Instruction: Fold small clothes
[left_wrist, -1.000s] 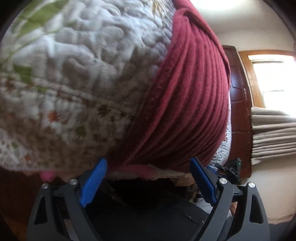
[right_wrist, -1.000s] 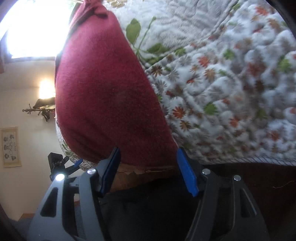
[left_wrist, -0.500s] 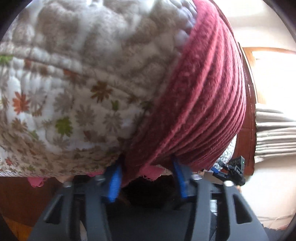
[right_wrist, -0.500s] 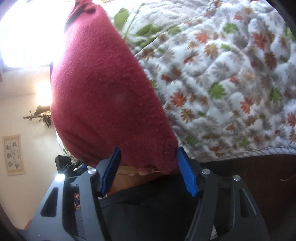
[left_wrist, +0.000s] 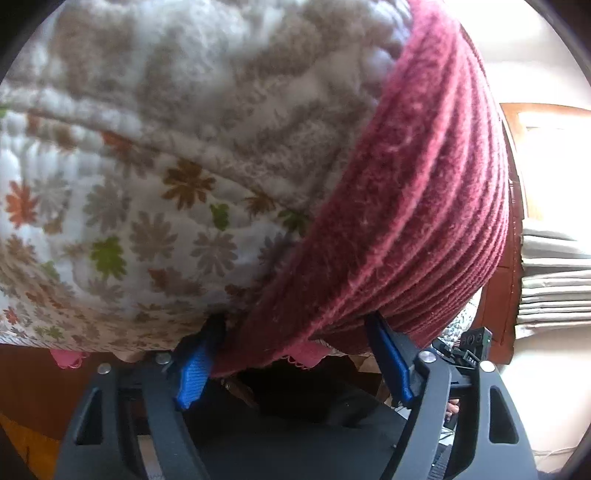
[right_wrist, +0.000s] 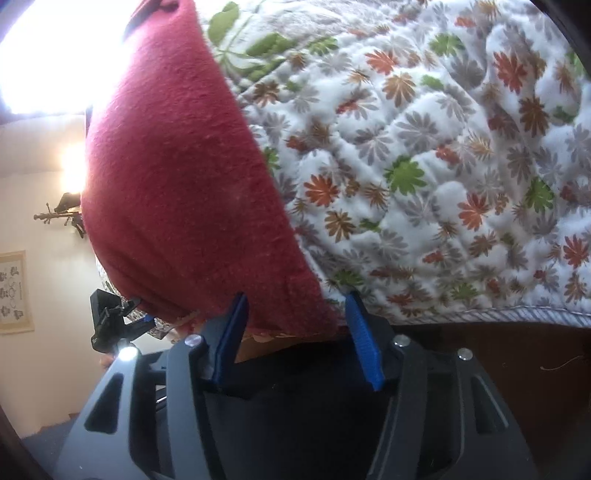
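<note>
Red ribbed garment lies on a flowered quilt, its near edge hanging over the quilt's border by both grippers. Seen from the right wrist, the same cloth looks smooth against the quilt. The left gripper has its blue fingers apart, the garment's hem lying between them. The right gripper is also spread, its fingers either side of the garment's corner, not pinching it.

The red cloth is fuzzy with soft ridges. The flowery quilt looks puffy and stitched. The gripper fingers are matt blue plastic.
</note>
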